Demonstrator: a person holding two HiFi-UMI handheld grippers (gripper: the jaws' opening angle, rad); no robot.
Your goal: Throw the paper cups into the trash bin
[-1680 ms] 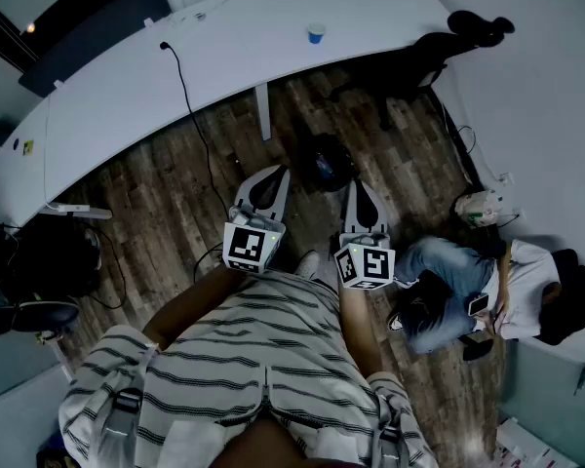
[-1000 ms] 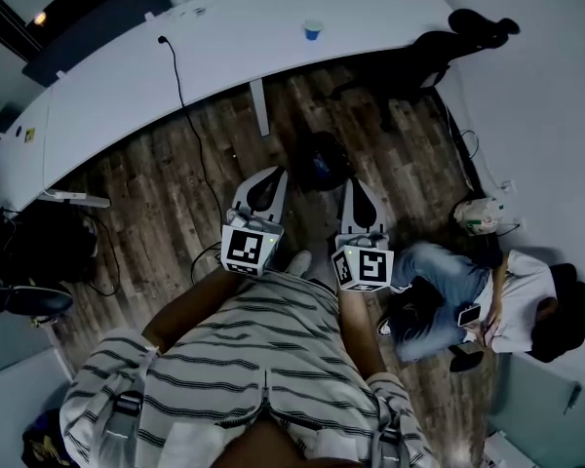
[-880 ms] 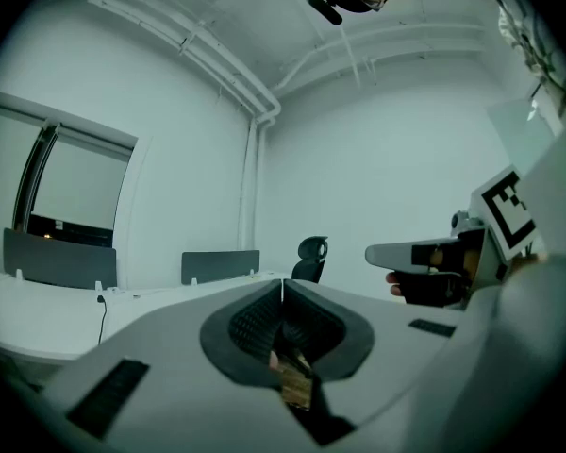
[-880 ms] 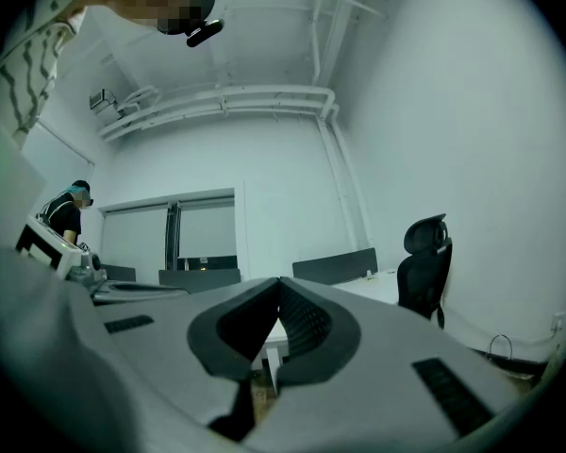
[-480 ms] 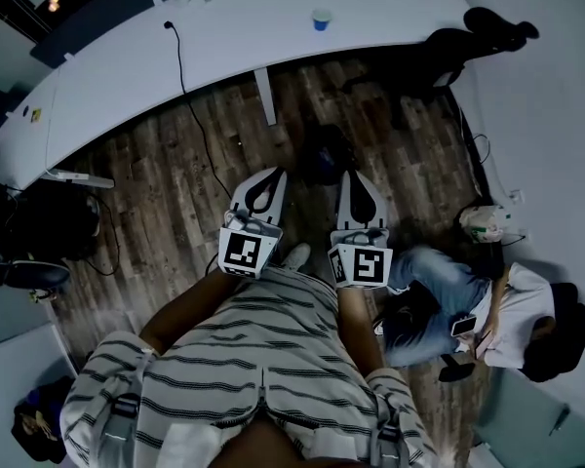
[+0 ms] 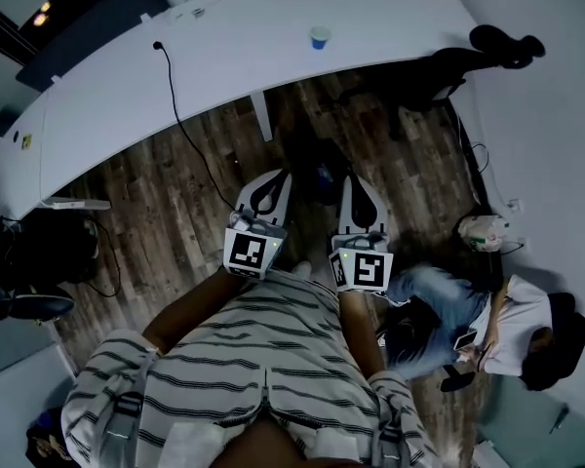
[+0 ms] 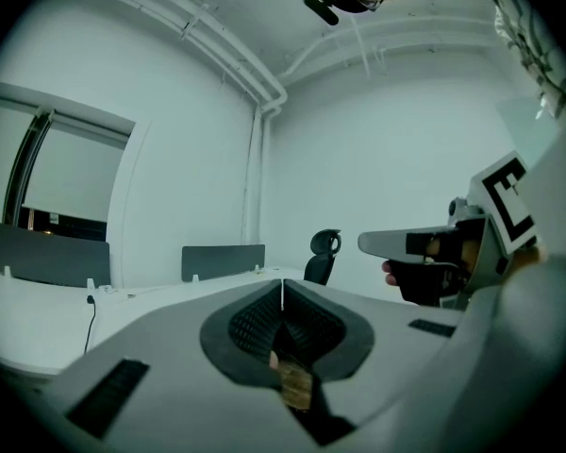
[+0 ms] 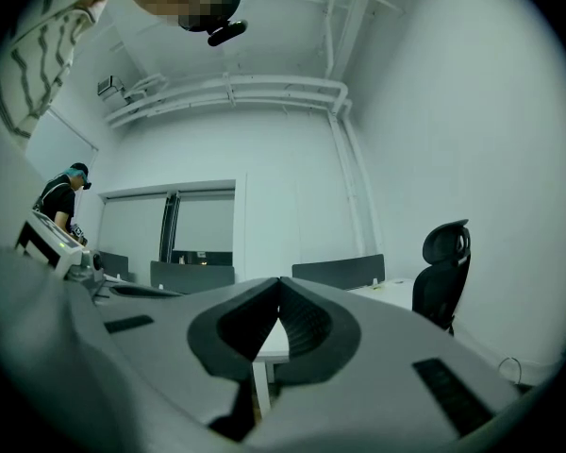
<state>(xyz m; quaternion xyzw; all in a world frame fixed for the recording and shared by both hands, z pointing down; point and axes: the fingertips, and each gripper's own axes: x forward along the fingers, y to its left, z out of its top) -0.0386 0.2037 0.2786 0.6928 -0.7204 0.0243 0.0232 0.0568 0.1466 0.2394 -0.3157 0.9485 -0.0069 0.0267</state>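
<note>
A blue paper cup stands on the long white curved desk, far ahead of both grippers. A dark round bin sits on the wooden floor under the desk's edge, just beyond the gripper tips. My left gripper and right gripper are held side by side at waist height, pointing level toward the desk. The left gripper is shut with nothing in it. The right gripper is also shut and empty. The cup does not show in either gripper view.
A black office chair stands at the desk's right end. A person sits on the floor at the right, near the wall. A black cable hangs from the desk to the floor. A dark bag lies at the left.
The desk and cup have shifted slightly lower in the head view since half a second ago. Both grippers stay shut and side by side, moved a little over the floor.
</note>
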